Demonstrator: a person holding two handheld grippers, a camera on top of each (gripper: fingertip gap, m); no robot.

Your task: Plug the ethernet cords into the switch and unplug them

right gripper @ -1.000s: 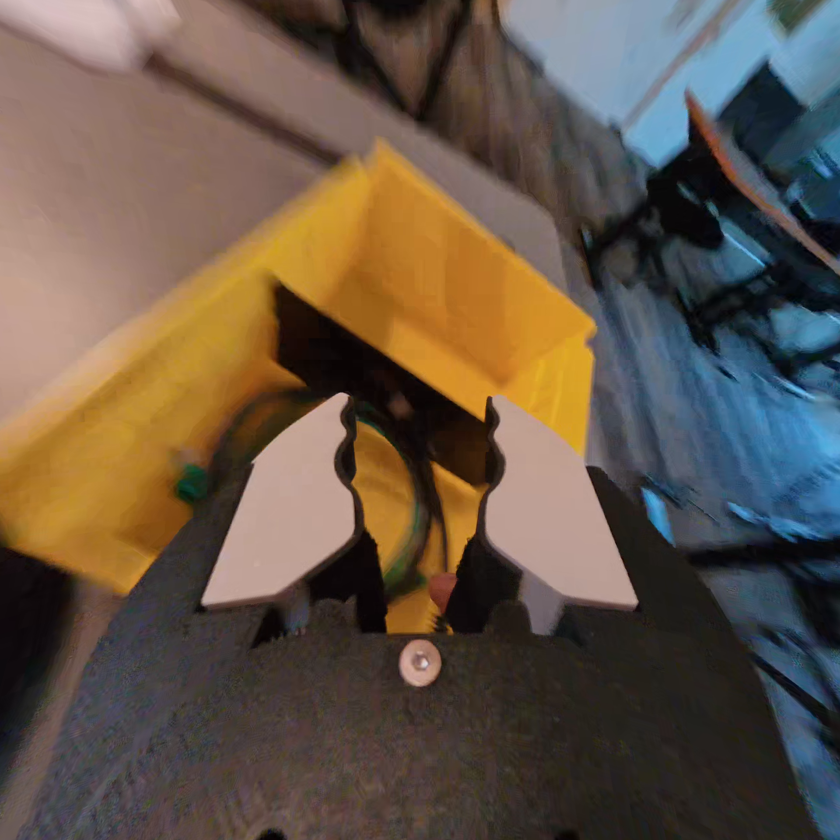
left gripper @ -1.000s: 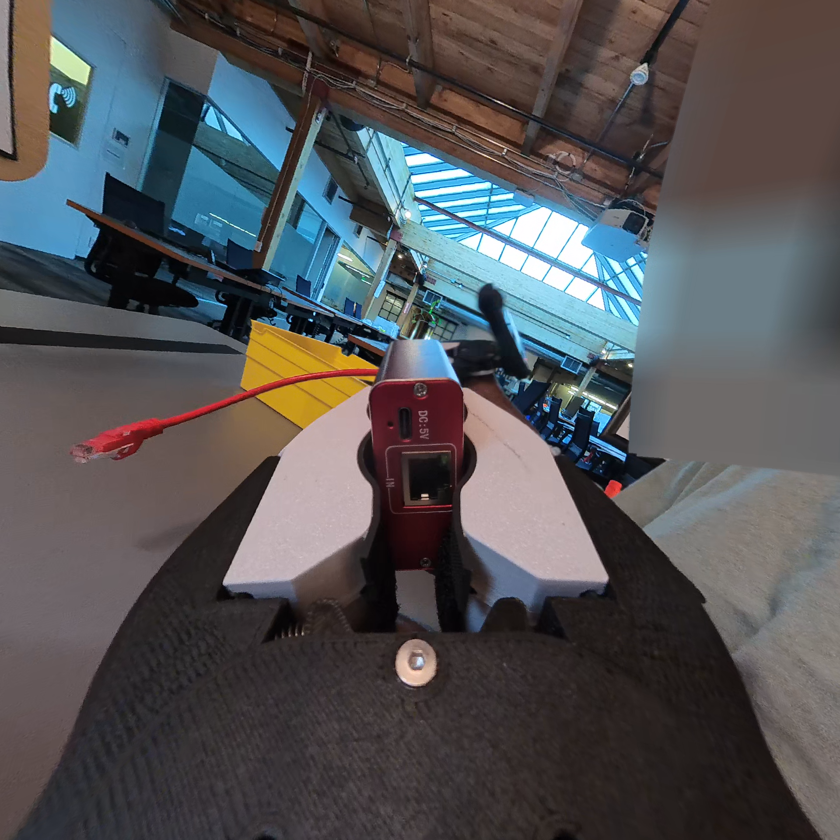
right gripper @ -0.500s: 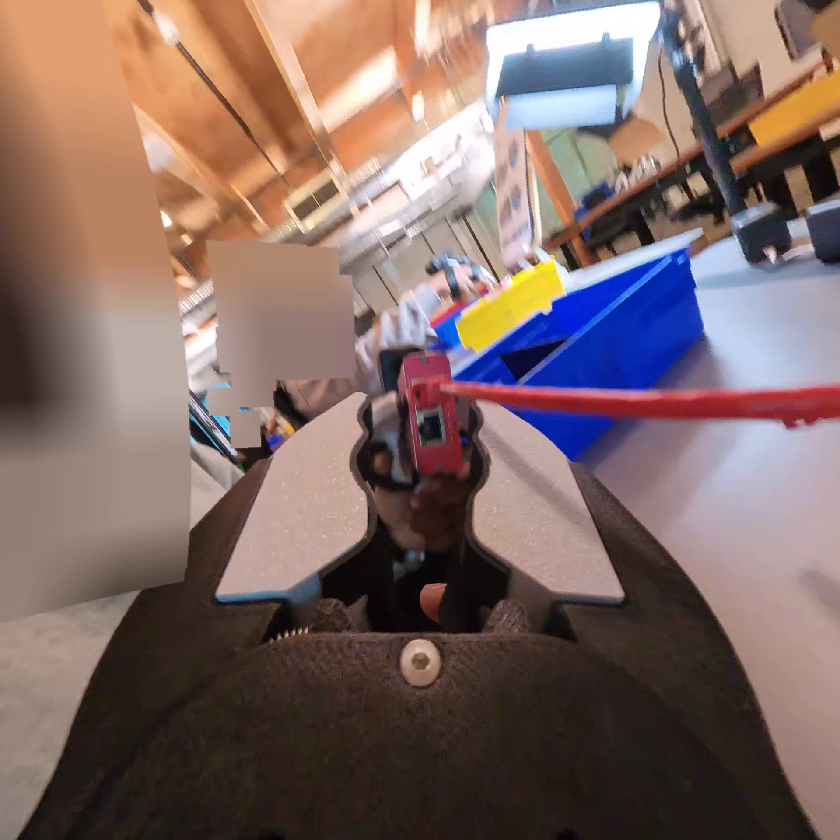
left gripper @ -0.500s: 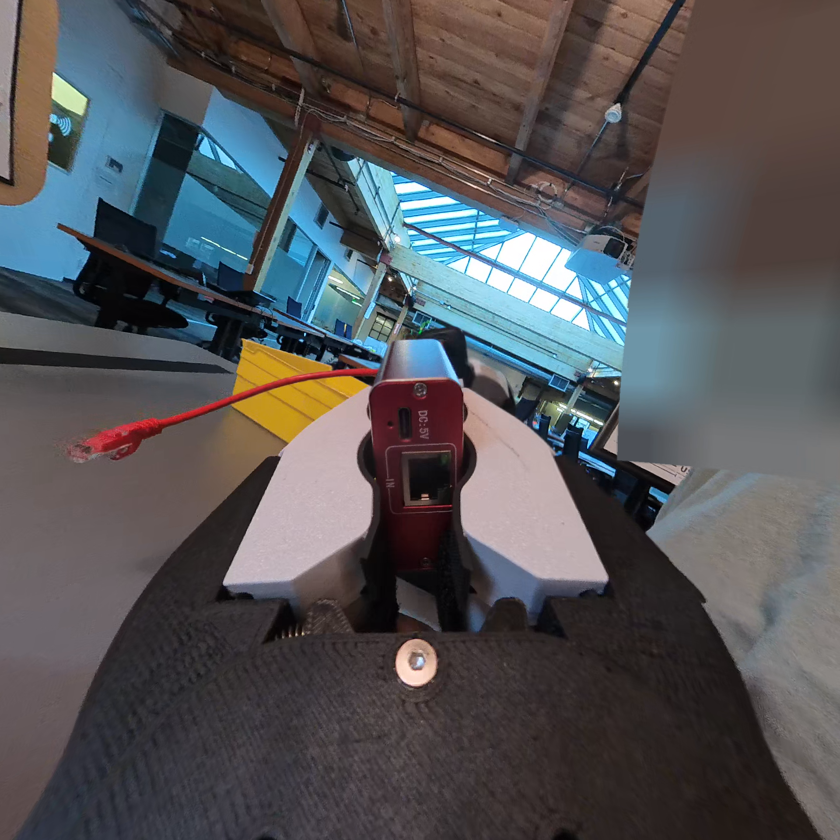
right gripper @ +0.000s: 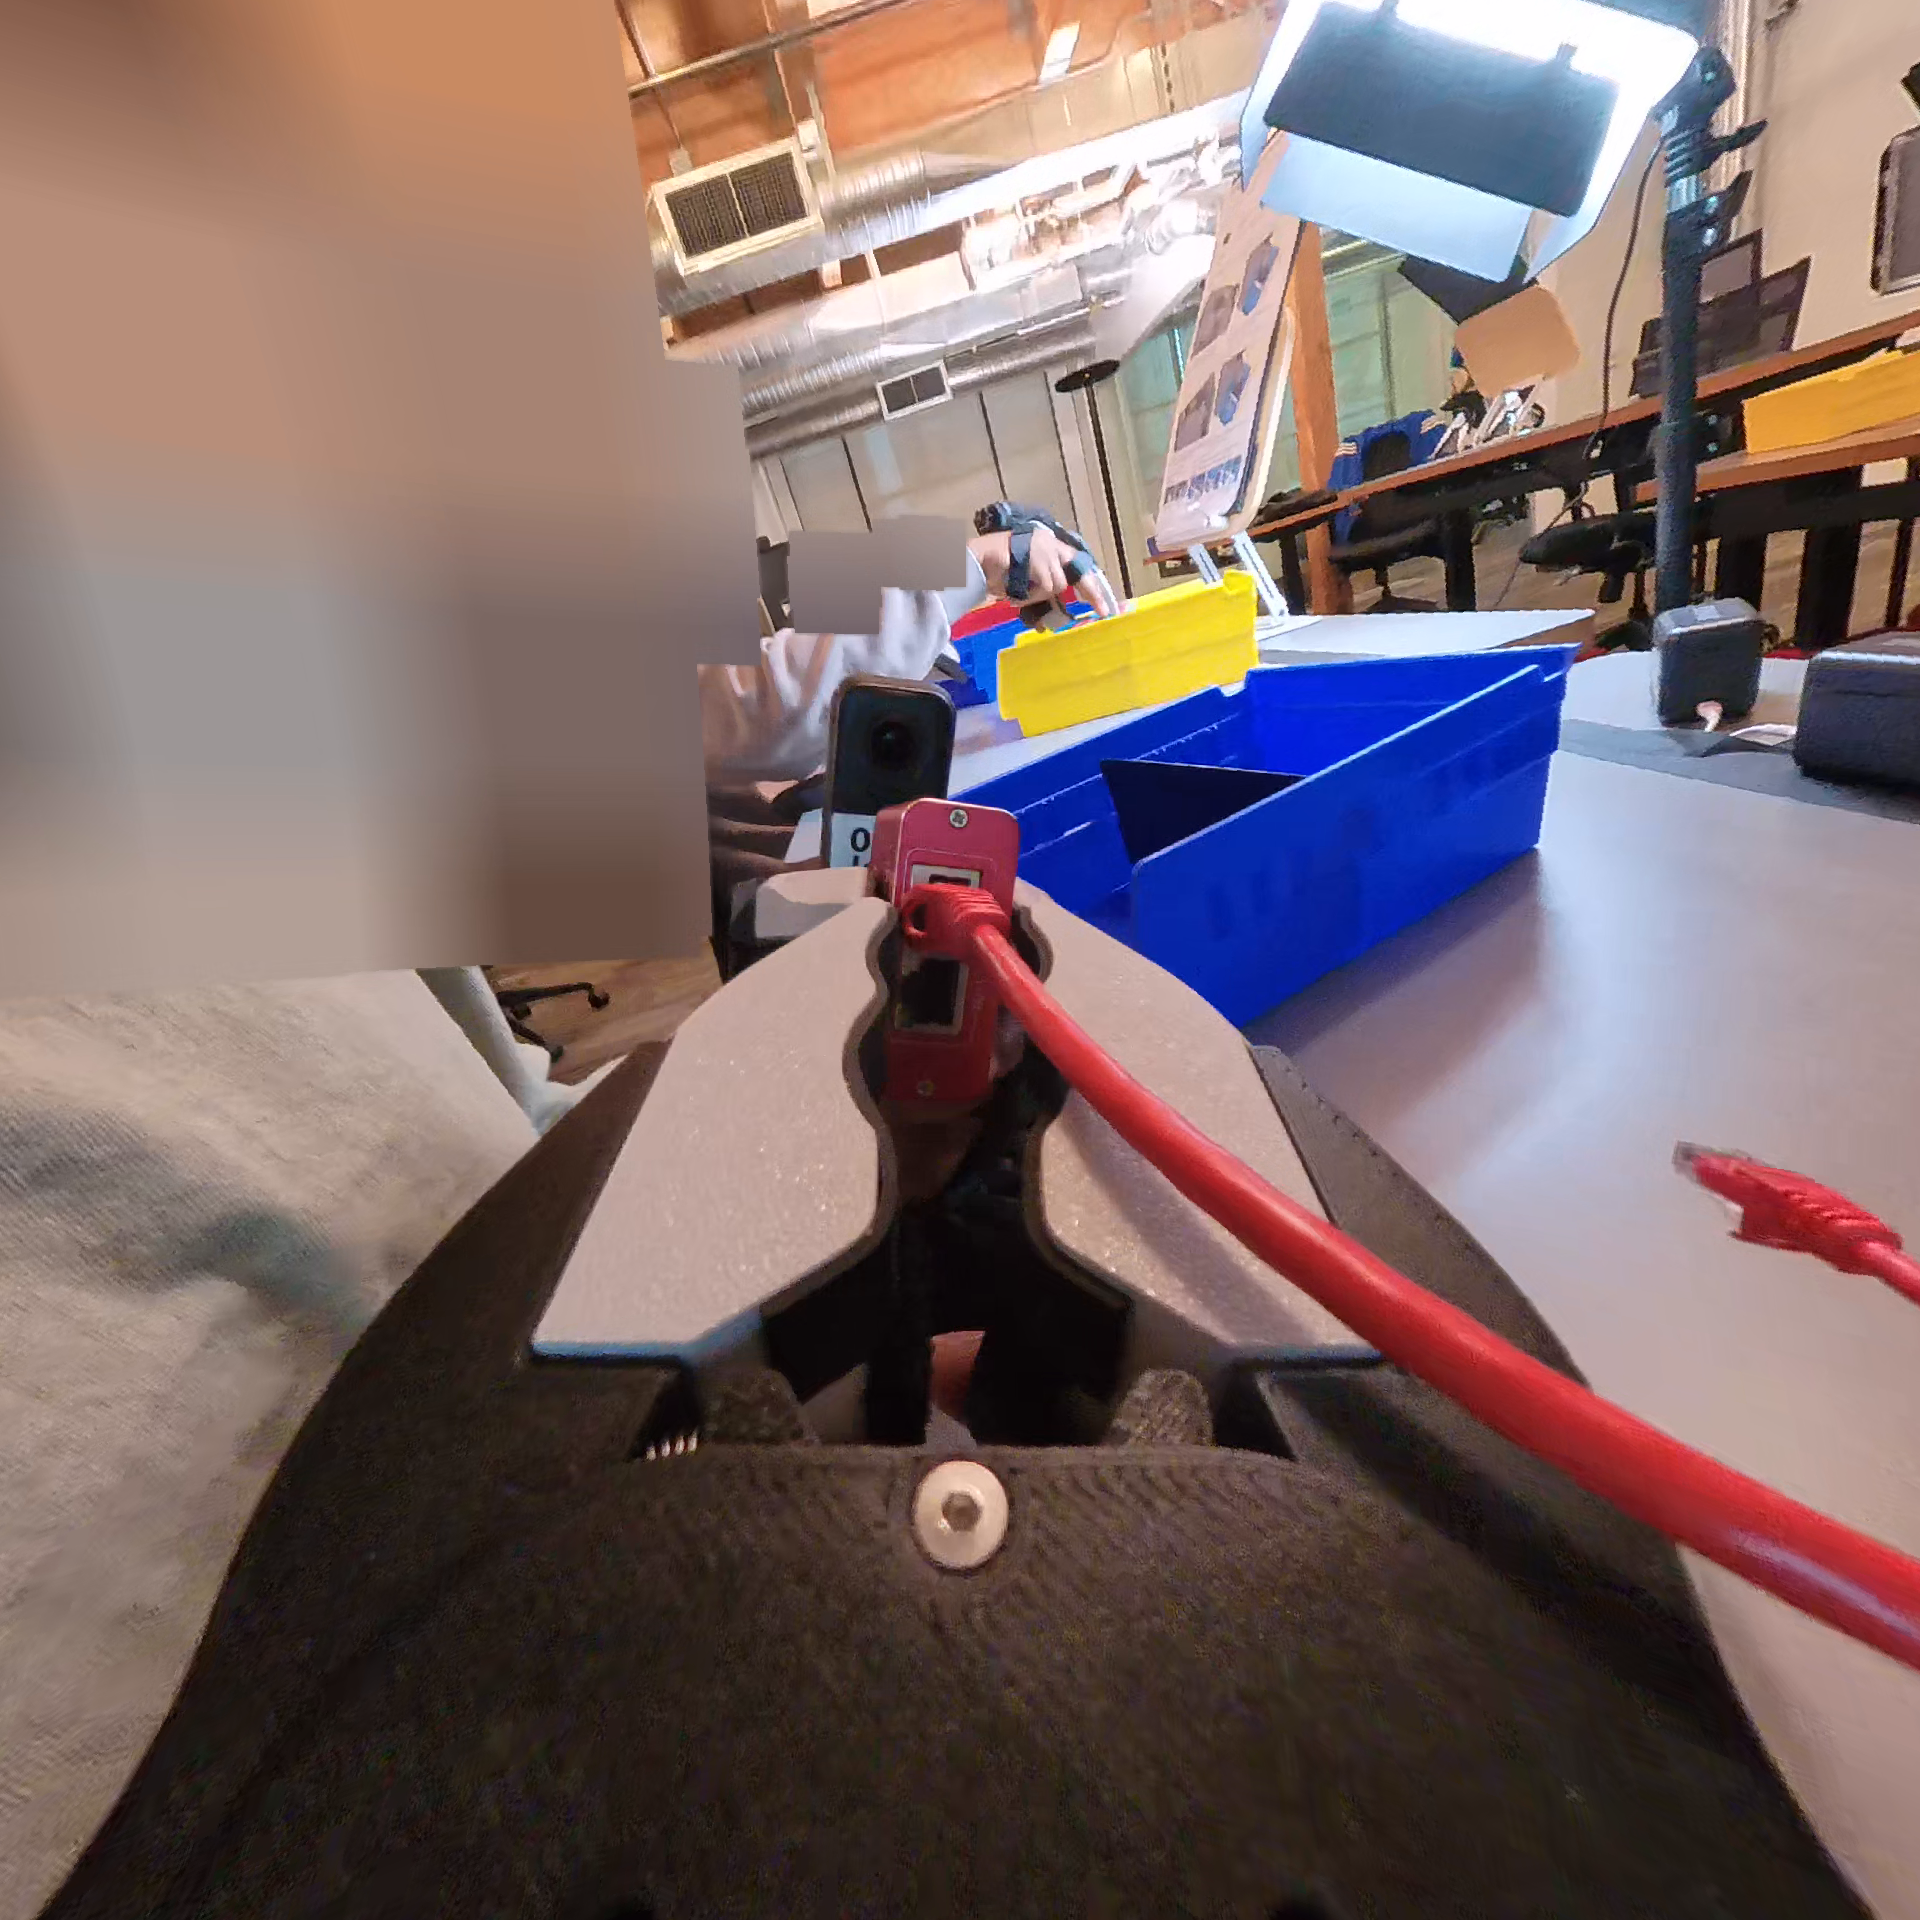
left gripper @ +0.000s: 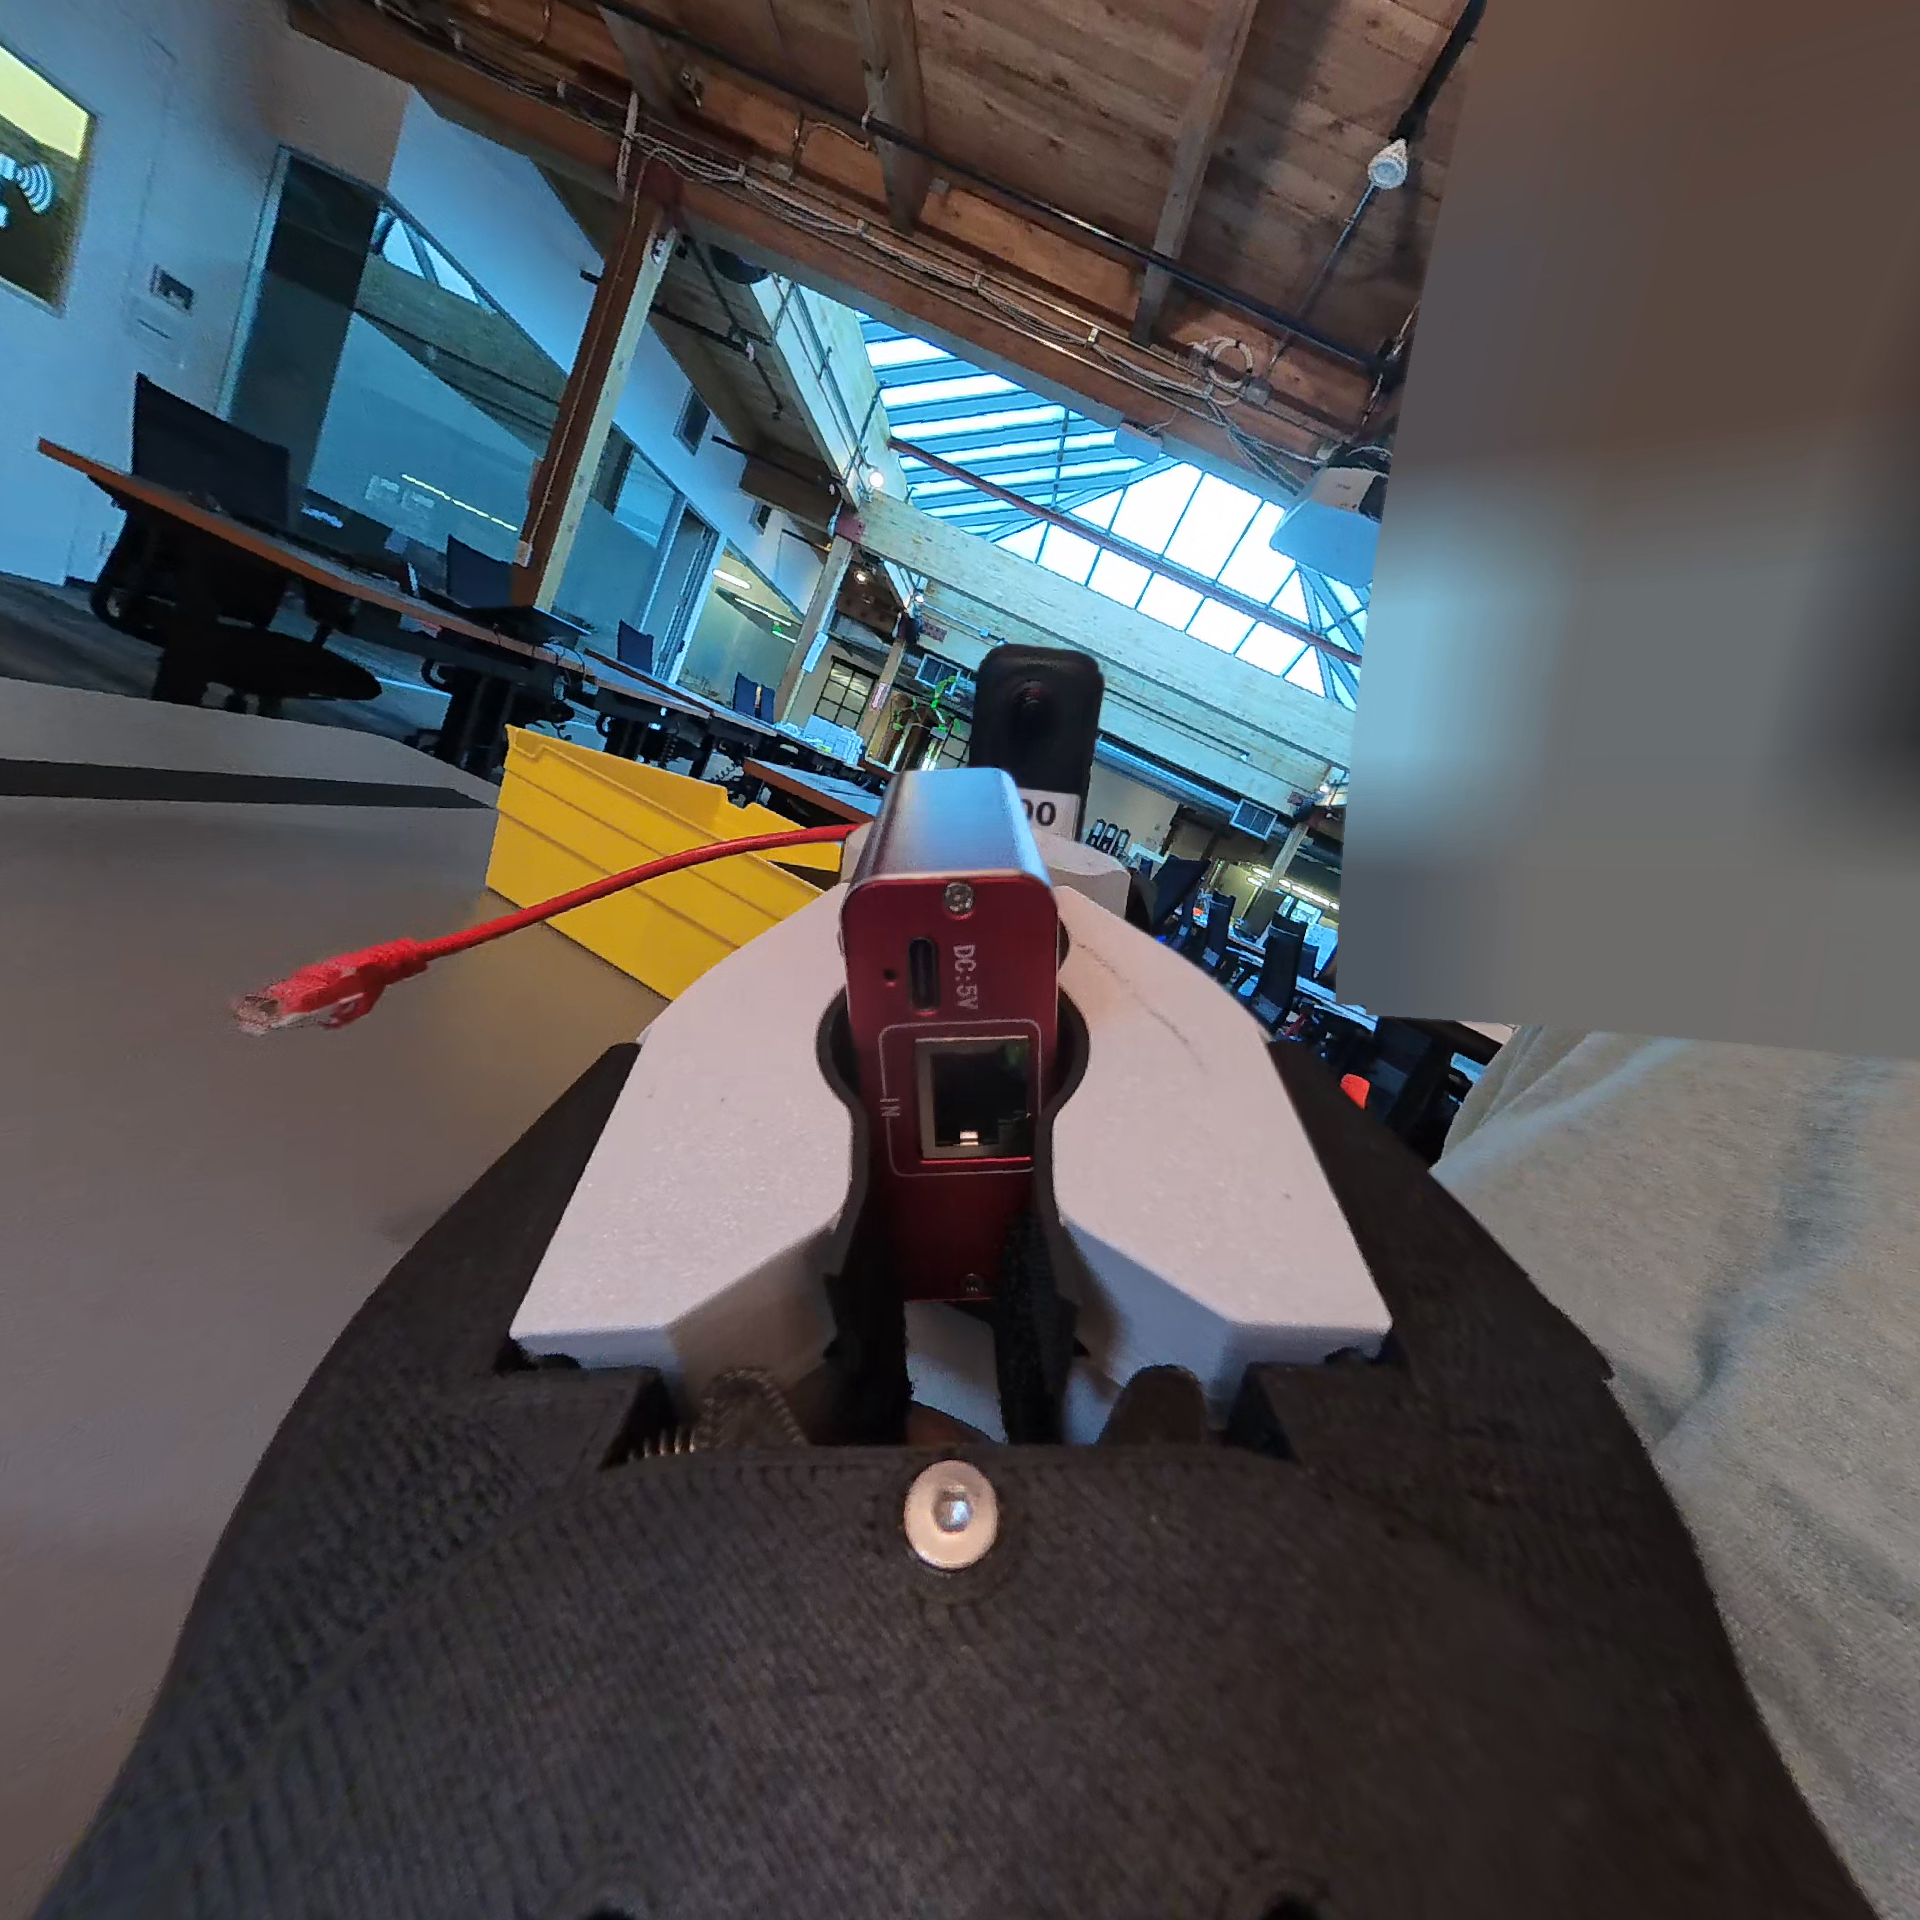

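Left tool [left gripper: 951, 1049] clamping red switch [left gripper: 951, 1029]; right tool [right gripper: 951, 997] spread around its far end; red cord [right gripper: 1299, 1268] plugged in.

A small red metal switch [left gripper: 951, 1049] stands upright, one red ethernet cord [right gripper: 1226, 1174] plugged into its upper port, lower port empty; the cord's other plug [left gripper: 301, 1000] lies loose on the grey table

An open-plan office or lab loft. Long desks [left gripper: 312, 561] with monitors stand under wooden beams [left gripper: 1039, 156] and skylights [left gripper: 1143, 540]. Plastic bins [right gripper: 1351, 790] sit on the bench [right gripper: 1662, 987].
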